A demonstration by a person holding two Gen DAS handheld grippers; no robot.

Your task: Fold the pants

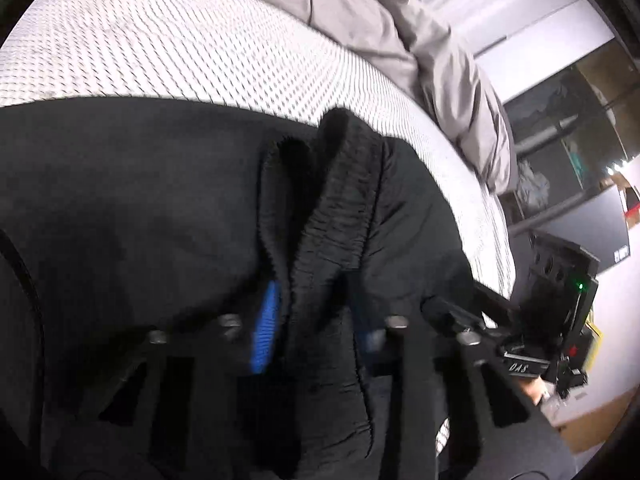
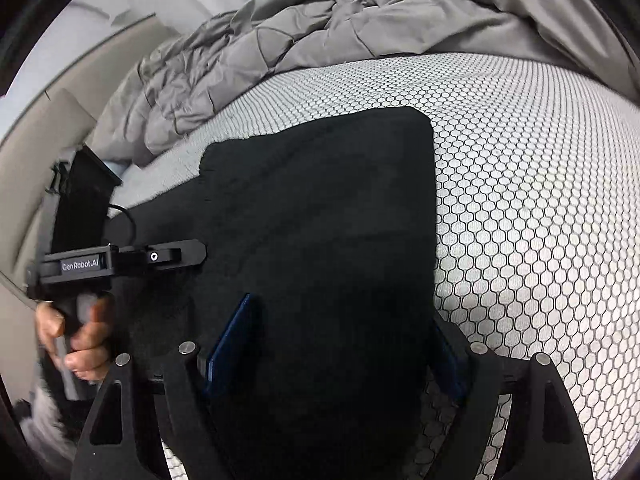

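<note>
Black pants (image 2: 320,220) lie spread on the honeycomb-patterned mattress (image 2: 520,200), straight ahead of my right gripper (image 2: 340,344) and reaching in between its fingers. Its blue pads (image 2: 228,344) stand well apart, one on each side of the fabric, so I read it as open, though cloth sits in the gap. My left gripper (image 1: 316,320) has its blue pads (image 1: 266,328) drawn in on a bunched ribbed fold of the pants (image 1: 340,200). Beyond both tools a crumpled grey duvet (image 2: 320,32) lies on the mattress.
</note>
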